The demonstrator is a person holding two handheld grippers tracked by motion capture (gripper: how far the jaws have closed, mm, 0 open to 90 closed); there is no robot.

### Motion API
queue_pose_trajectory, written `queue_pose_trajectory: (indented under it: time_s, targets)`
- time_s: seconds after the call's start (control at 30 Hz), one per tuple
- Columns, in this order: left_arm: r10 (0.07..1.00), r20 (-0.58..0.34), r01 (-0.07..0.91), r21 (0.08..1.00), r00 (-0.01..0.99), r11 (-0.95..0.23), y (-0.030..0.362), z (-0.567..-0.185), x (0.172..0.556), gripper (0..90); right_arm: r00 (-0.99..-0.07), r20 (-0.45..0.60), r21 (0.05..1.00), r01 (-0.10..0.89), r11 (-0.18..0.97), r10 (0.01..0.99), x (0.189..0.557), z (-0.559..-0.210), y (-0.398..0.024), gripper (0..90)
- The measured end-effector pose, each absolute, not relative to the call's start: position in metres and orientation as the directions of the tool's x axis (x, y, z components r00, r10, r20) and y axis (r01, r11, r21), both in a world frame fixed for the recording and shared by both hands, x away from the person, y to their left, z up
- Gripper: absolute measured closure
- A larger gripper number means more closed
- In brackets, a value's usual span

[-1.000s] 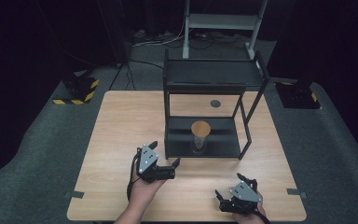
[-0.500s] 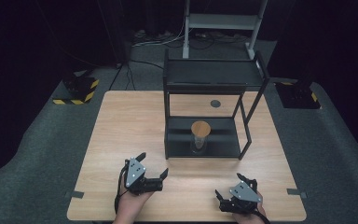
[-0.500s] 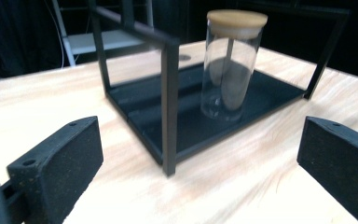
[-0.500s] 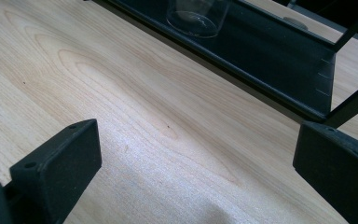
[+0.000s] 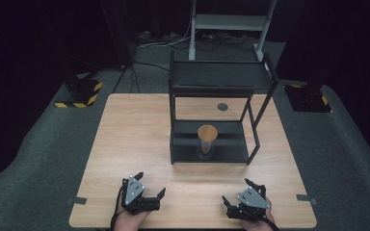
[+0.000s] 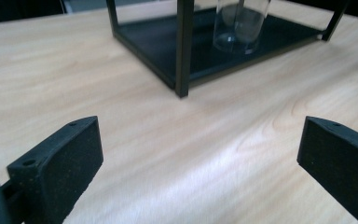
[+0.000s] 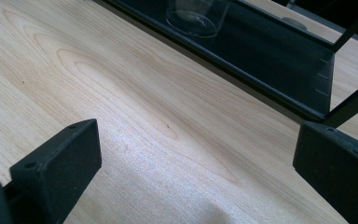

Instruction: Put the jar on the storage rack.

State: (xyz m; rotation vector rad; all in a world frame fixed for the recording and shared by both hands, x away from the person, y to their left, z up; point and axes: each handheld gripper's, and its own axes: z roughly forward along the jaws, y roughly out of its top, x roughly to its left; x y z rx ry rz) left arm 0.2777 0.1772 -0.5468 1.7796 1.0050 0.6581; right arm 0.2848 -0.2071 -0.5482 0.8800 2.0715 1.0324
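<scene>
A clear glass jar with a round wooden lid (image 5: 207, 139) stands on the bottom shelf of a black metal rack (image 5: 183, 147) at the middle of the wooden table (image 5: 130, 139). Its glass base (image 6: 237, 25) appears at the top of the left gripper view, and again (image 7: 196, 16) in the right gripper view. My left gripper (image 5: 151, 186) rests near the table's front edge, left of centre, open and empty. Farther right along that edge, my right gripper (image 5: 238, 191) is open too, nothing between its jaws. Both point toward the rack.
The rack's top shelf (image 5: 219, 74) overhangs the jar. A small dark round disc (image 5: 222, 106) lies on the table behind the rack. Bare tabletop stretches between the grippers and the rack. A grey stand (image 5: 231, 21) and yellow-black striped blocks (image 5: 79, 94) sit on the floor beyond.
My left gripper has drawn back from near the rack's front left toward the table's front edge. The right gripper has stayed put.
</scene>
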Motion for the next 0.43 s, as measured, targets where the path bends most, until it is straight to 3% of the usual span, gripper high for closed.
queue_pose_trajectory:
  time_s: [0.43]
  targets:
    - [0.816, 0.156, 0.318, 0.867, 0.556, -0.383, 0.168, -0.548, 0.27, 1.2, -0.56, -0.251, 0.846, 0.268, 0.46, 0.789, 0.284, -0.548, -0.208, 0.5]
